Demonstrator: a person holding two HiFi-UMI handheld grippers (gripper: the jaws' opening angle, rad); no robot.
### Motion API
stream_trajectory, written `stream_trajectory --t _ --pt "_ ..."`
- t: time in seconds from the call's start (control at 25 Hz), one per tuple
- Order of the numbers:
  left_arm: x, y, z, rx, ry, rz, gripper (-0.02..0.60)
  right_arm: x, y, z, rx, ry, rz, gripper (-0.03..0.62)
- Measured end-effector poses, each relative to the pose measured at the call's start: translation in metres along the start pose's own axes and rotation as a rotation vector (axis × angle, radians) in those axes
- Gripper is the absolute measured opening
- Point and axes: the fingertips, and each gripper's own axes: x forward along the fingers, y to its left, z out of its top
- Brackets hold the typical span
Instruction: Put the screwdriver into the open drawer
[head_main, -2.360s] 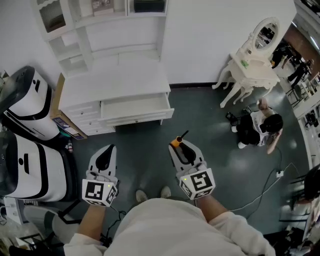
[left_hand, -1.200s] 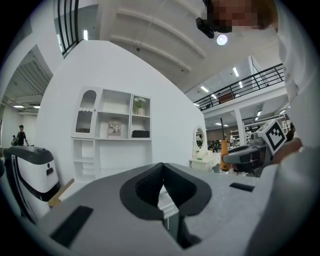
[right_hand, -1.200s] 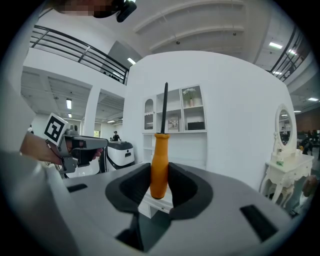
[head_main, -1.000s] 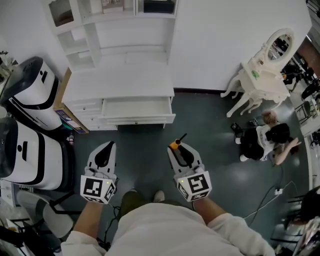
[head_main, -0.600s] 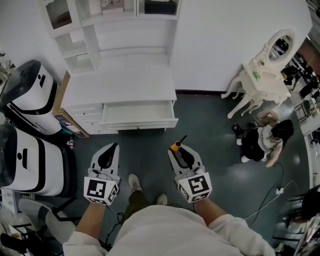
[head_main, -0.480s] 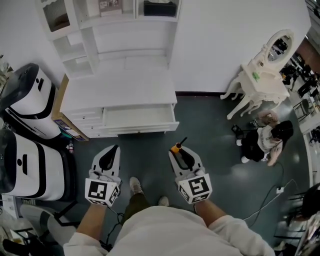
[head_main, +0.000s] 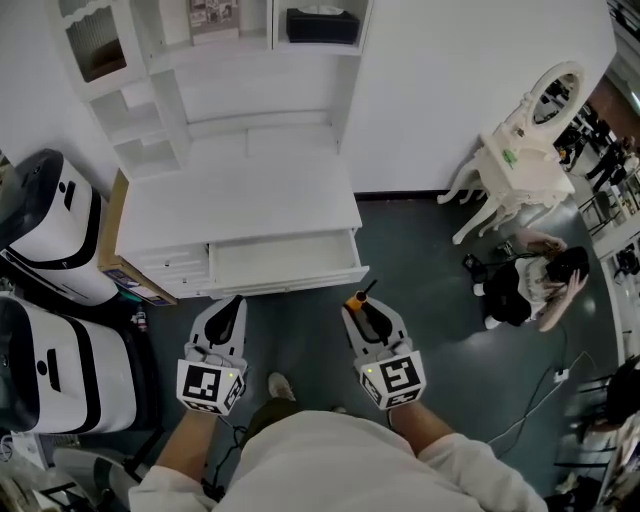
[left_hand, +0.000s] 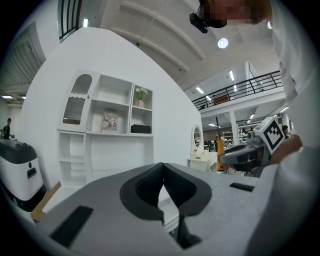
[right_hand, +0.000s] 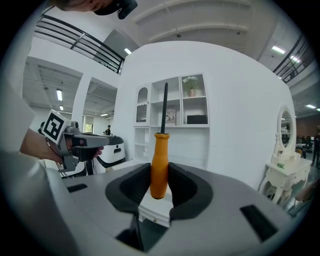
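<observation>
My right gripper (head_main: 366, 306) (right_hand: 159, 182) is shut on the screwdriver (right_hand: 160, 161), which has an orange handle and a black shaft standing upright between the pads. In the head view the screwdriver (head_main: 358, 296) pokes out just short of the open drawer (head_main: 285, 260) of the white desk (head_main: 240, 205). The drawer's inside looks bare and white. My left gripper (head_main: 226, 318) (left_hand: 161, 186) is shut with nothing in it, level beside the right one, close below the drawer's front.
A white shelf unit (head_main: 215, 60) rises behind the desk. Two white-and-black machines (head_main: 45, 290) stand at the left. At the right are a small white vanity with a mirror (head_main: 515, 130) and a crouching person (head_main: 525, 280). Dark floor (head_main: 430, 290) lies around.
Both grippers have moved forward together toward the desk; the open drawer now lies right in front of their tips. The screwdriver stays held in the right gripper.
</observation>
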Motion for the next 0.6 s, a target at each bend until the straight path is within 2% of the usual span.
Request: stream_trajectory --t 0.24,0.6 --pt "0.021 0.034 0.000 0.000 -0.001 -0.038 0.005 0.037 -0.004 0.009 -0.002 0.005 -0.045 0.117" --pt "0.045 0.055 -0.004 -0.013 0.017 -0.048 0.005 0.066 -0.018 0.017 -0.002 0.019 -0.064 0.117"
